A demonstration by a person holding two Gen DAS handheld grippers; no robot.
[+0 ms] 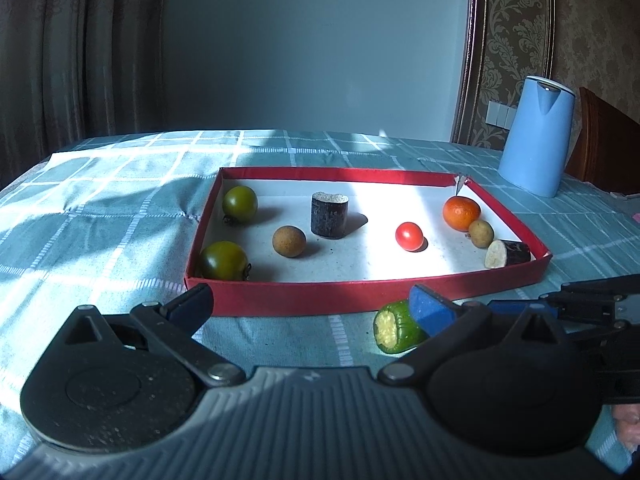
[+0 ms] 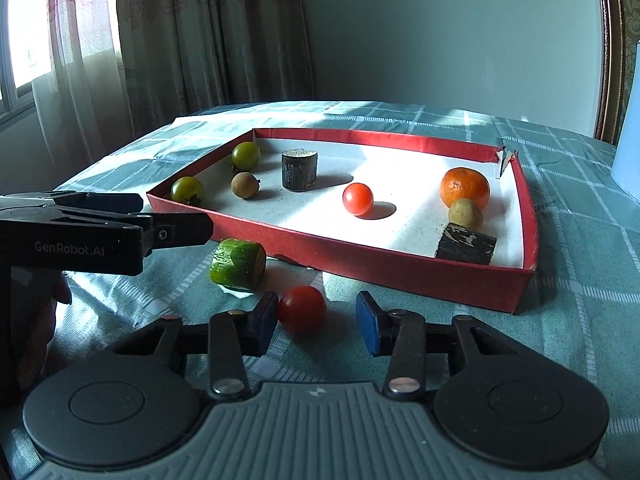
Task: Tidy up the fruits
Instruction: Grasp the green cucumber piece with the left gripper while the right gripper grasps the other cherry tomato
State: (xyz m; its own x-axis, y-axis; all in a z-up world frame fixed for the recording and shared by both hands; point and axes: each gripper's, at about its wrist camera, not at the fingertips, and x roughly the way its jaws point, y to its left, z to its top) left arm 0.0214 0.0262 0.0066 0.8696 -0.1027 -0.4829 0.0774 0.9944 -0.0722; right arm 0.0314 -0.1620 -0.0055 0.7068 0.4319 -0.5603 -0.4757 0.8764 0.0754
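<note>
Resting against right gripper's (image 2: 317, 322) spread jaws' left pad, red tomato (image 2: 302, 309), outside tray (image 2: 400, 270)

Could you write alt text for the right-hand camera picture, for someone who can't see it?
An open claw sits low over a checked tablecloth, a red tomato between its fingers. Beside it lies a green cut piece; behind, a red tray holds fruit.
</note>
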